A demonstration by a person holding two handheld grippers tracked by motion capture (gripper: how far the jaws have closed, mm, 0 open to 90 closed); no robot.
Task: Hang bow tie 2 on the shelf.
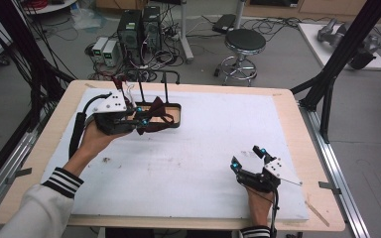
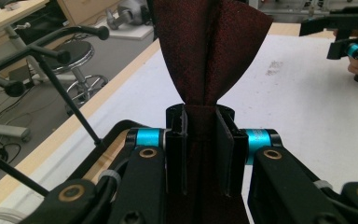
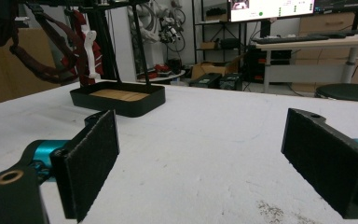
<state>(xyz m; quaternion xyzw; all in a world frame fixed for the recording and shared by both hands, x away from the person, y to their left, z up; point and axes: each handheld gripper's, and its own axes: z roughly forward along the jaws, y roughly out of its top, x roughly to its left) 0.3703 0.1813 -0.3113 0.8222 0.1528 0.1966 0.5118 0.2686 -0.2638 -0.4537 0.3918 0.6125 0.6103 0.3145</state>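
**Left tongs clamp a dark red woven strap; right tongs rest wide apart**

The left gripper view shows the weave: a dark red fabric strap [image 2: 209, 51] pinched flat between the left gripper [image 2: 200, 154], fanning into two folds beyond the jaws. From the high view, the left gripper [image 1: 140, 115] holds it over a black tray stand [image 1: 174, 124]. The right gripper [image 1: 248, 157] is released, its rough black pads [image 3: 93, 163] flanking bare white foam board [image 3: 205, 154].

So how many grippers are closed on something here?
1. The left gripper, far left by the black stand, is shut on the dark red tie; the right gripper, near right, stands open over the white board.
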